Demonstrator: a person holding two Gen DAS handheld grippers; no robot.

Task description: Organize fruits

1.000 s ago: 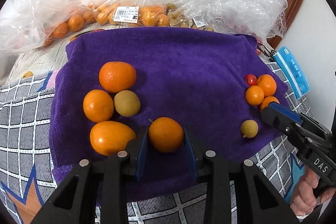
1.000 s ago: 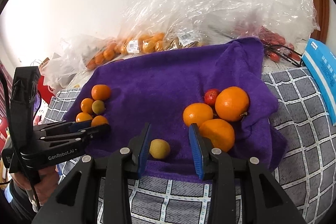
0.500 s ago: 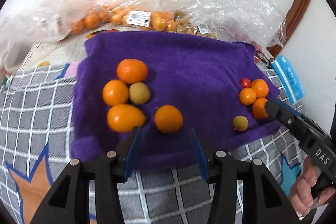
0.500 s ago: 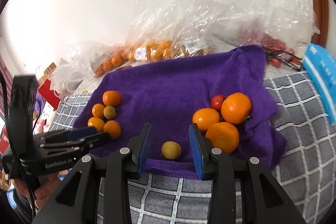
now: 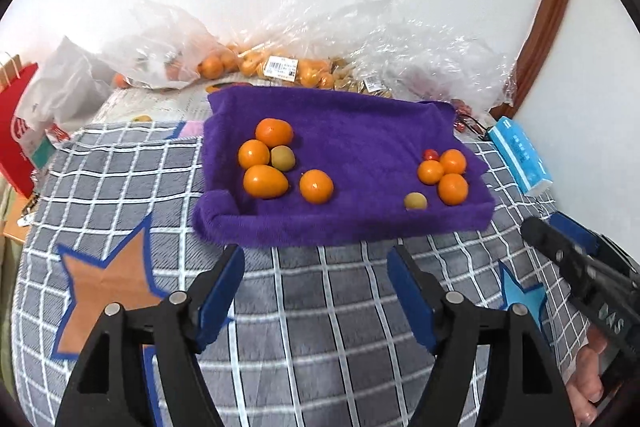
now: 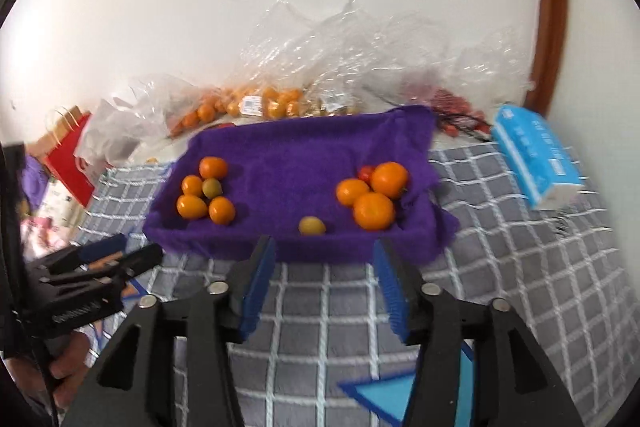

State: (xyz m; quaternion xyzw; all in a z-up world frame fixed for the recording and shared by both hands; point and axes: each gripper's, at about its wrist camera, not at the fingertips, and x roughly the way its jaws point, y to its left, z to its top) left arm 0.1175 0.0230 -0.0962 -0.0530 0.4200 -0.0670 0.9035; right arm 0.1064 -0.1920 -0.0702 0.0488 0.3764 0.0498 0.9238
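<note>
a fuzzy purple towel (image 5: 360, 131) lay on the grey checked cloth (image 5: 328, 327) of the table, its near edge rolled into a soft ridge. on the towel's left side sat a cluster of smooth, glossy orange fruits (image 5: 264, 181) with one dull green-yellow round fruit (image 5: 283, 158) among them; a rounder orange (image 5: 316, 186) rested just beside that cluster. on the towel's right side, three oranges (image 5: 452, 189) and a tiny red fruit (image 5: 430, 154) huddled together, and a small yellow-green fruit (image 5: 415, 201) lay near them by the front ridge. crinkled clear plastic bags (image 5: 360, 47) of fruit were heaped behind the towel.

the left tongs (image 5: 316, 263) hung over the checked cloth in front of the towel, jaws opening, nothing between the blue pads. the right tongs (image 6: 324, 255) did the same, jaws opening, empty, short of the towel's front ridge.

a second ago the left tongs bracketed the rounder orange and the right tongs straddled the yellow-green fruit; both had since let go and pulled back off the towel.
</note>
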